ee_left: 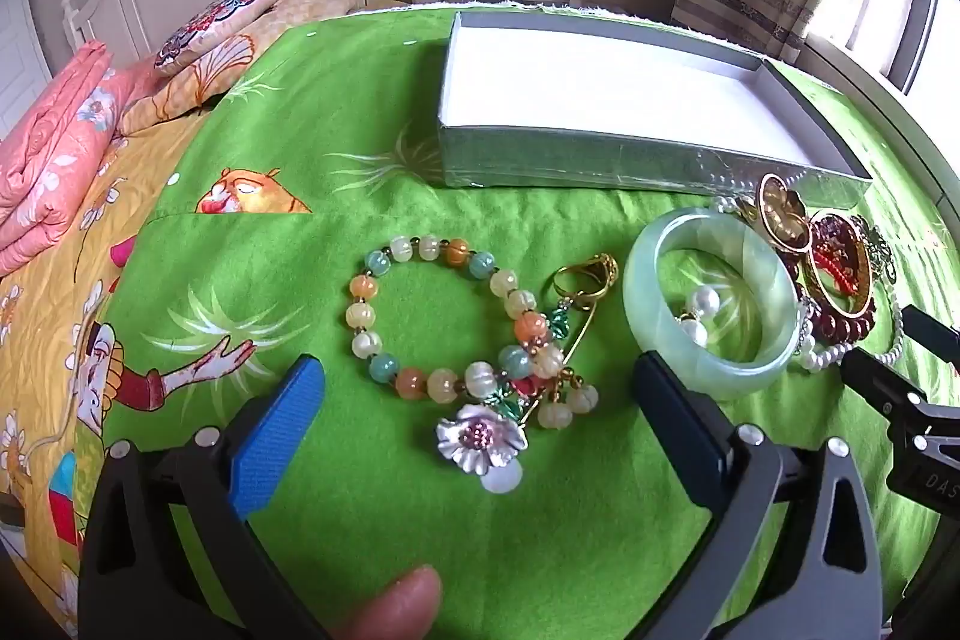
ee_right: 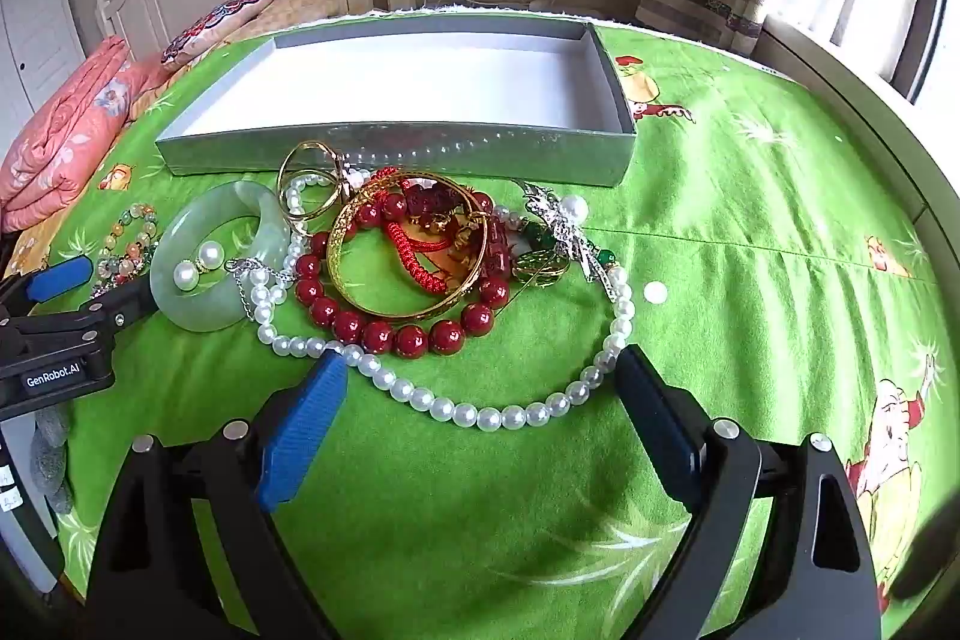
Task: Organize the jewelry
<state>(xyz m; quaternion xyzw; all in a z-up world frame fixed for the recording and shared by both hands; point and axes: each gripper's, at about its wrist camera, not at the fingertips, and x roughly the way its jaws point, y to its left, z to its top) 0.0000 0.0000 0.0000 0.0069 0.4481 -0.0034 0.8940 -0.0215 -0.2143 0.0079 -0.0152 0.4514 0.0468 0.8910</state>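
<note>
1. The left gripper (ee_left: 480, 400) stands spread wide and grasps nothing; between its blue pads lies the near part of the pastel bead bracelet (ee_left: 444, 316) with its silver flower charm (ee_left: 480, 439), on the green bedspread (ee_left: 372, 124).
2. The right gripper (ee_right: 480, 400) is likewise released and empty, with the near loop of the pearl necklace (ee_right: 480, 415) lying between its fingers, untouched as far as I can tell.
3. Taking the silver box (ee_right: 396, 148) as the landmark: everything lies on the near side of it, outside its walls.
4. Just in front of its near wall sit two gold rings (ee_right: 309, 187); nearer the grippers than these lie the jade bangle (ee_right: 210, 256) with two pearl earrings (ee_right: 198, 265) inside its ring, and a heap of red bead bracelet (ee_right: 384, 334), gold bangle (ee_right: 408, 250) and red cord bracelet (ee_right: 414, 250).
5. The pastel bracelet lies farthest from the box, to the left of the bangle.
6. The box's white floor shows bare, so I judge the sorting not yet begun: every piece still has to go in.
7. The tangled heap looks the fiddliest part left.
</note>
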